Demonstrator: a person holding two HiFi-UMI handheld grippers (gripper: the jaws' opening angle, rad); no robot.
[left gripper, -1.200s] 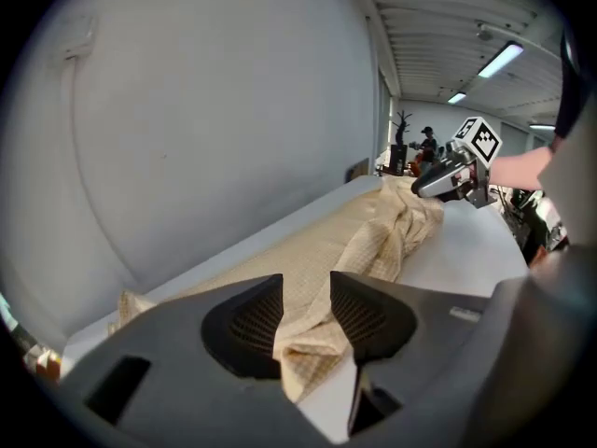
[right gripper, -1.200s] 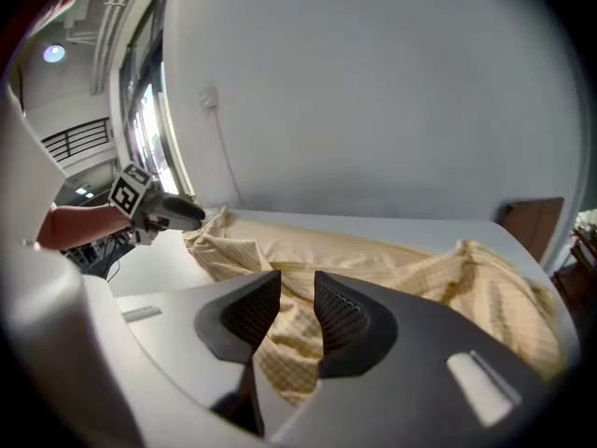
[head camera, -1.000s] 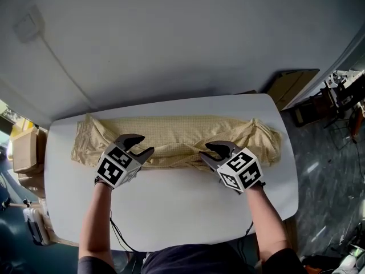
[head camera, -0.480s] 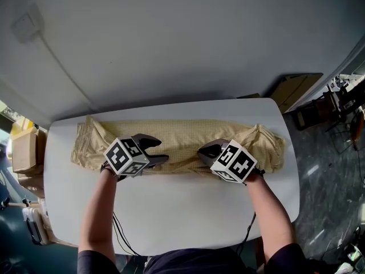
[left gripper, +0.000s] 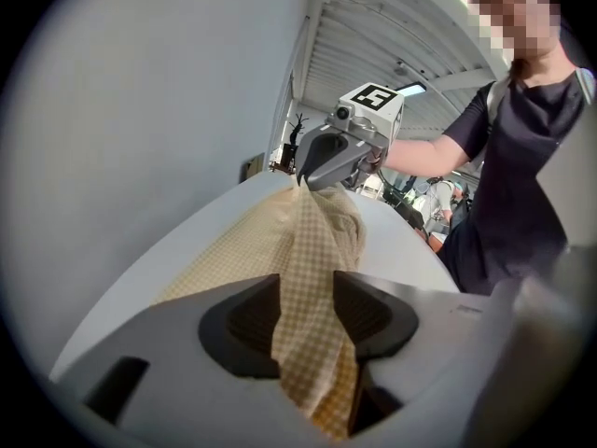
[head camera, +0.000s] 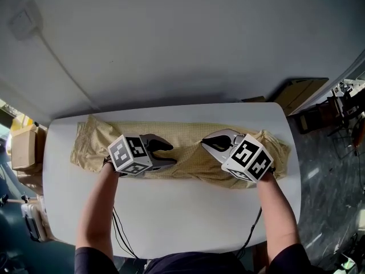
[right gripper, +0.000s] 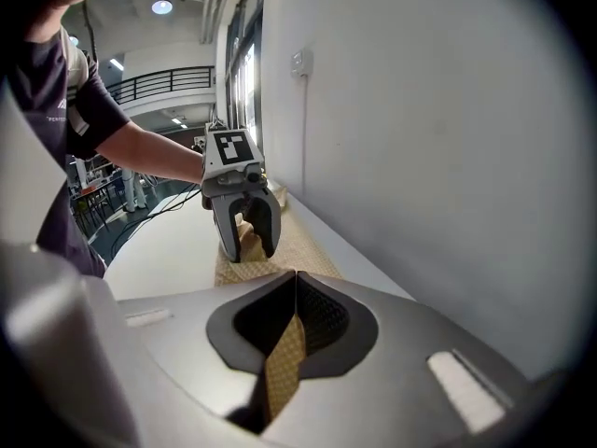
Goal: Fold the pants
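Pants (head camera: 179,133): we find one fold clamped in right gripper (head camera: 205,143) jaws; left gripper (head camera: 171,154) jaws, wide, just narrowing, straddle cloth, seemingly unpinched.

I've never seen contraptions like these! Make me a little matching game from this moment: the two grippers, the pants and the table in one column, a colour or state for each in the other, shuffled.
Things:
1. left gripper
2. right gripper
3. pants
4. table

Descriptions:
A. plain white
B. jaws clamped on a pinch of cloth
C. yellow check
D. jaws apart, cloth running between them

Pairs: 1-D, 2-B, 3-C, 4-A.

Both grippers' jaws have just been closing, each with cloth between them.
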